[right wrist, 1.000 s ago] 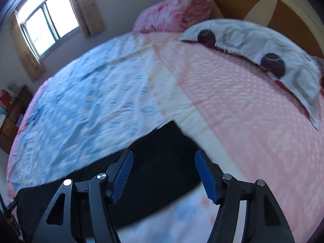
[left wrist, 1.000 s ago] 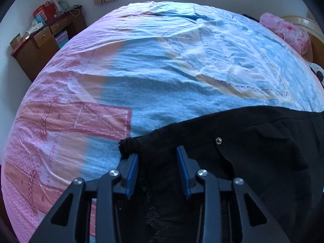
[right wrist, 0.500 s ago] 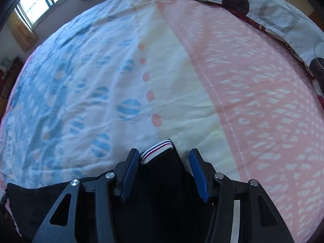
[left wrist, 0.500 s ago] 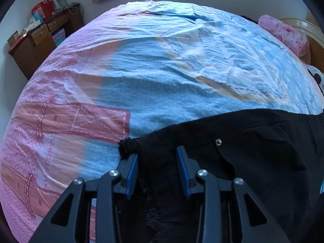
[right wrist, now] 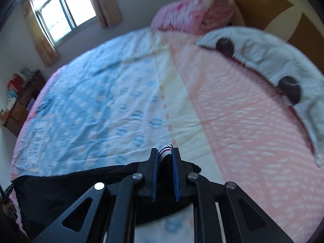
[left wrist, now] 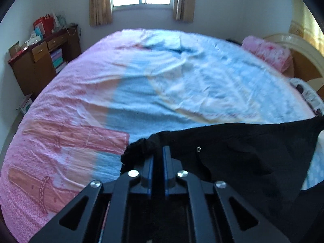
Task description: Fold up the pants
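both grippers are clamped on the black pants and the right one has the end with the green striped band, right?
Not quite: the band at the right gripper is white with dark and red stripes, as the right wrist view shows. The left gripper is indeed clamped on the black pants.

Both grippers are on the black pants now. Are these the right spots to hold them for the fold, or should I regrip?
Keep these grips. The left gripper pinches the bunched corner of the pants; the right gripper, whose jaws have just been closing, clamps the striped cuff. Both came from the near edge, so the cloth hangs between them. Gripping mid-fabric would probably let the ends sag.
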A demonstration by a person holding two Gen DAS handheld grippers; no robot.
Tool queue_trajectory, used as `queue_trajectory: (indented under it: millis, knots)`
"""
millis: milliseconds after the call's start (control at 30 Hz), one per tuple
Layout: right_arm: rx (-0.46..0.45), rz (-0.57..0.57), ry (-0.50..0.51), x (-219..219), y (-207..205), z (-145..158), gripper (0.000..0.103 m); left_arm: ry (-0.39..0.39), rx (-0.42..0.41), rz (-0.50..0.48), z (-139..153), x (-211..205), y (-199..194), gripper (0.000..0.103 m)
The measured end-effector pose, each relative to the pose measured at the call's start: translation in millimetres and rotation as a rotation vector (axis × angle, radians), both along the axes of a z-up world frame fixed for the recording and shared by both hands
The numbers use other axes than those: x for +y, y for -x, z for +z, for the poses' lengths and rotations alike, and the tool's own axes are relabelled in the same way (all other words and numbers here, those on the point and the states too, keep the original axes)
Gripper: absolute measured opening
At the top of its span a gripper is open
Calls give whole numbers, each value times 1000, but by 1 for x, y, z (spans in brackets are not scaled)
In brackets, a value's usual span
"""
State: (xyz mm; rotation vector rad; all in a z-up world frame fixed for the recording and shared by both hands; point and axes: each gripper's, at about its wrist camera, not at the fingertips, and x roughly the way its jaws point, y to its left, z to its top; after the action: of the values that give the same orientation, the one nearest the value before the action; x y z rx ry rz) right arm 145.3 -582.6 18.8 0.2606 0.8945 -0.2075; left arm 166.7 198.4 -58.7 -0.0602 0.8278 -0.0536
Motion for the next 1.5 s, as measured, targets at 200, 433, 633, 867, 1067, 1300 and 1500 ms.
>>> queue_trajectory:
  millis: [200, 433, 633, 867, 1067, 1300, 1500]
  knots:
    - [-132, 20, -24, 8, 95, 40, 12, 91, -136, -13, 24, 13, 47, 8]
    - [-211, 6, -63, 12, 219, 49, 12, 189, -260, -40, 24, 36, 121, 8]
    - [-188, -44, -86, 14, 295, 28, 12, 229, -275, -81, 2, 46, 168, 8]
    - [-163, -80, -77, 27, 343, 3, 12, 204, -292, -138, -13, 48, 206, 8]
    - [-128, -118, -82, 24, 368, -20, 12, 205, -294, -169, -30, 53, 227, 9]
    - [-61, -173, -49, 15, 390, -46, 17, 151, -226, -170, -56, 57, 242, 42]
    - [-104, -314, 9, 2, 424, -31, 20, 109, -200, -124, -58, 73, 263, 66]
